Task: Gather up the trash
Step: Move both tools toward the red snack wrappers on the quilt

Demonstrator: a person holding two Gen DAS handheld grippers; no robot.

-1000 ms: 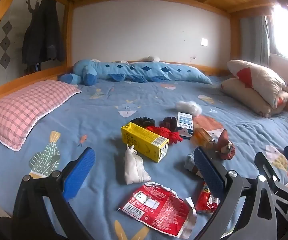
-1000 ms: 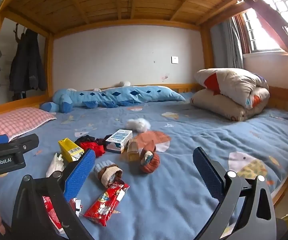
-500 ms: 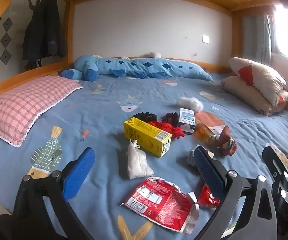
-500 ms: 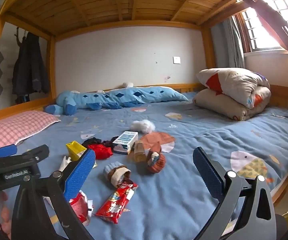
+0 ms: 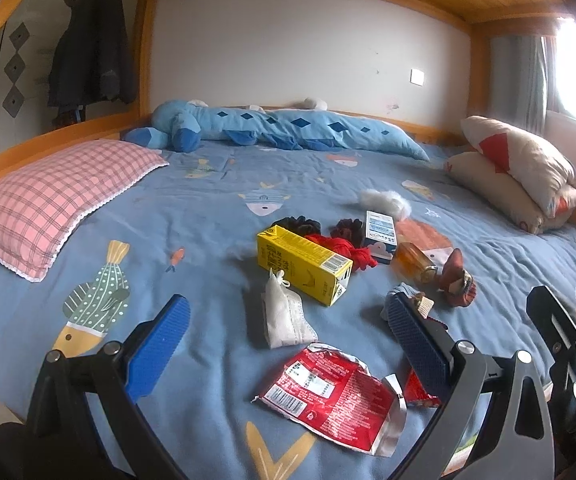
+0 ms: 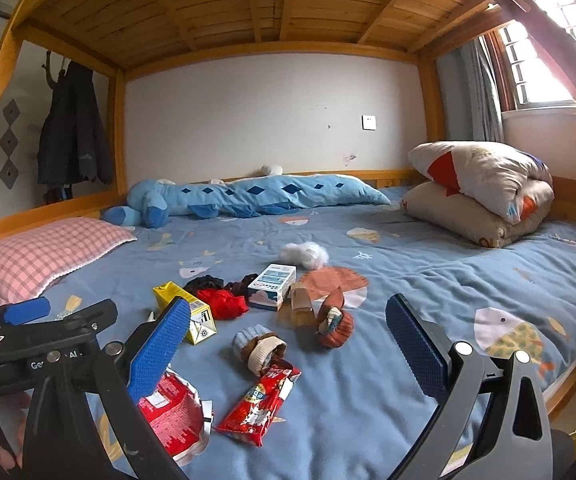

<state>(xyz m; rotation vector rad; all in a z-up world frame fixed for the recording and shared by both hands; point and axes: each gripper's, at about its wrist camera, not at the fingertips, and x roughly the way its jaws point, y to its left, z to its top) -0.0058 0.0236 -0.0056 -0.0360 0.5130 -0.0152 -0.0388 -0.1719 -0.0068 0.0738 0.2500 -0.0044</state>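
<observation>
Trash lies on the blue bedspread. A flat red wrapper [image 5: 329, 394] lies just ahead of my open, empty left gripper [image 5: 288, 344]; it also shows in the right wrist view [image 6: 174, 412]. A white pouch [image 5: 284, 312] and a yellow carton [image 5: 301, 270] lie beyond it. A narrow red snack wrapper [image 6: 260, 404] lies between the fingers of my open, empty right gripper [image 6: 288, 344]. A white-blue box [image 6: 272, 287], an amber bottle [image 5: 413, 266] and a white fluff ball [image 6: 305, 254] lie farther off.
Rolled socks [image 6: 258, 346], a red cloth [image 6: 222, 303] and dark scrunchies [image 5: 295, 224] lie among the trash. A pink checked pillow [image 5: 52, 196] is at the left, a blue plush [image 5: 272, 128] at the back, a folded quilt [image 6: 483, 190] at the right.
Both grippers have moved slightly forward and nearer the trash; the items look a little larger. Both stay open and empty.
</observation>
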